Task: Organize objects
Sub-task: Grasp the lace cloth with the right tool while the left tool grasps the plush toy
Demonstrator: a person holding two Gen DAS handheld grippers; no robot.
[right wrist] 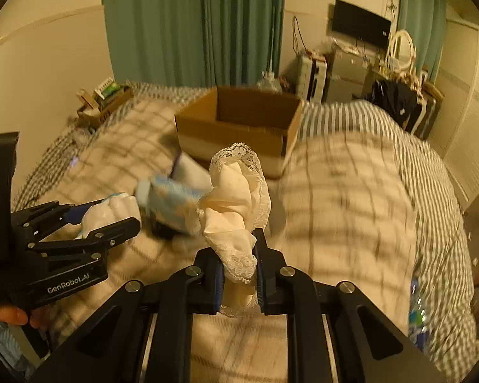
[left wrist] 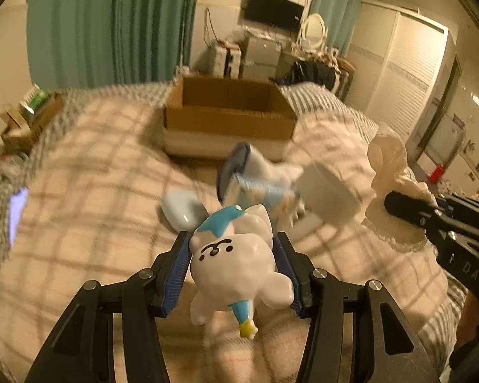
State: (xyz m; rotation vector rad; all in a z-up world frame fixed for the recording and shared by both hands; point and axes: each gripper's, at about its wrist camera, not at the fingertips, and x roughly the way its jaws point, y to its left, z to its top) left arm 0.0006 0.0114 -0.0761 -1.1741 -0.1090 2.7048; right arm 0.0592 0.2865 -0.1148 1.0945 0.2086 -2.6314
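Observation:
My left gripper (left wrist: 231, 242) is shut on a white cat figurine (left wrist: 236, 261) with a blue star on its head, held above the plaid bed. My right gripper (right wrist: 238, 239) is shut on a cream lace scrunchie (right wrist: 236, 204). In the left wrist view the scrunchie (left wrist: 396, 178) and the right gripper (left wrist: 408, 209) show at the right edge. In the right wrist view the left gripper (right wrist: 111, 214) and the figurine (right wrist: 111, 210) show at the left. An open cardboard box (left wrist: 226, 118) stands on the bed ahead, and it also shows in the right wrist view (right wrist: 239, 124).
On the bed before the box lie a blue patterned pack (left wrist: 265, 191), a white round tin (left wrist: 329, 191), a pale blue case (left wrist: 182, 209) and a blue-rimmed cloth item (left wrist: 236, 162). A lit phone (left wrist: 17, 214) lies at the left. A striped pillow (right wrist: 383, 121) lies at the right.

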